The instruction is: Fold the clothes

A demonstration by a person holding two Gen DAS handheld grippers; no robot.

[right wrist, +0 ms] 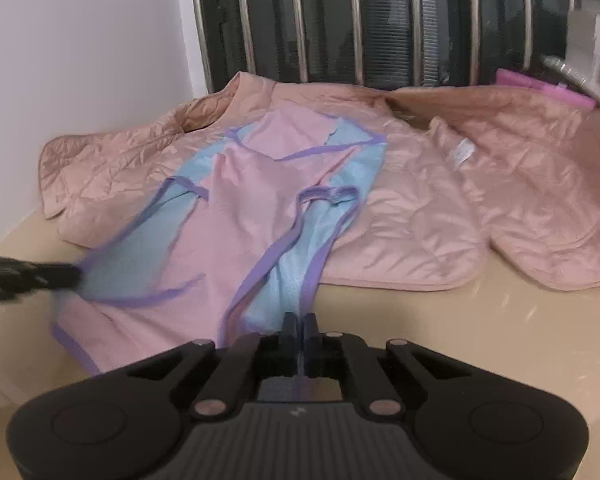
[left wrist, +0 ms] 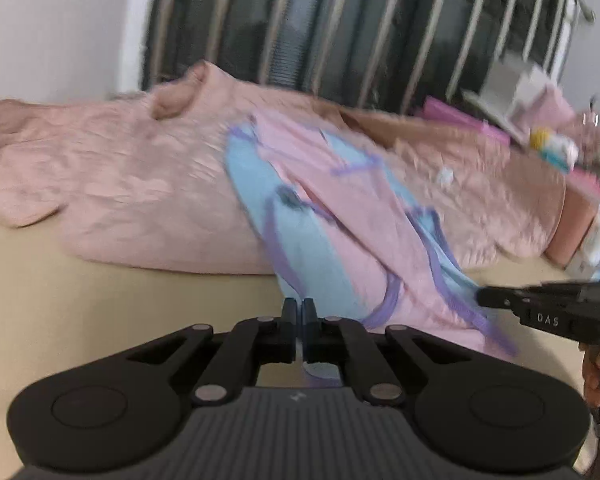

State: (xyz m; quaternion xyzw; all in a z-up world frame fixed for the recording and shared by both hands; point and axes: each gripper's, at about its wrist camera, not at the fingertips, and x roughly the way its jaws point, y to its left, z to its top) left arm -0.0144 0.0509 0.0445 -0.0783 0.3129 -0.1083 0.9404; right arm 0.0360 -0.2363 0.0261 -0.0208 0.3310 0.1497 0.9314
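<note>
A small pink and light-blue garment (left wrist: 340,232) with purple trim lies stretched over a quilted jacket toward me. My left gripper (left wrist: 299,312) is shut on its near blue edge, and some fabric shows behind the closed fingers. In the right wrist view the same garment (right wrist: 252,200) spreads out flat, and my right gripper (right wrist: 299,326) is shut on its blue strap end with purple trim. Each gripper shows in the other's view: the right gripper (left wrist: 480,298) pinches the blue corner at the right, and the left gripper (right wrist: 74,276) pinches the blurred blue corner at the left.
A pink quilted jacket (right wrist: 420,208) lies spread under the garment on the beige table (right wrist: 480,340). A barred window (left wrist: 340,20) stands behind. Boxes and small items (left wrist: 552,148) crowd the table's far right. A person's hand (left wrist: 596,376) holds the right gripper's handle.
</note>
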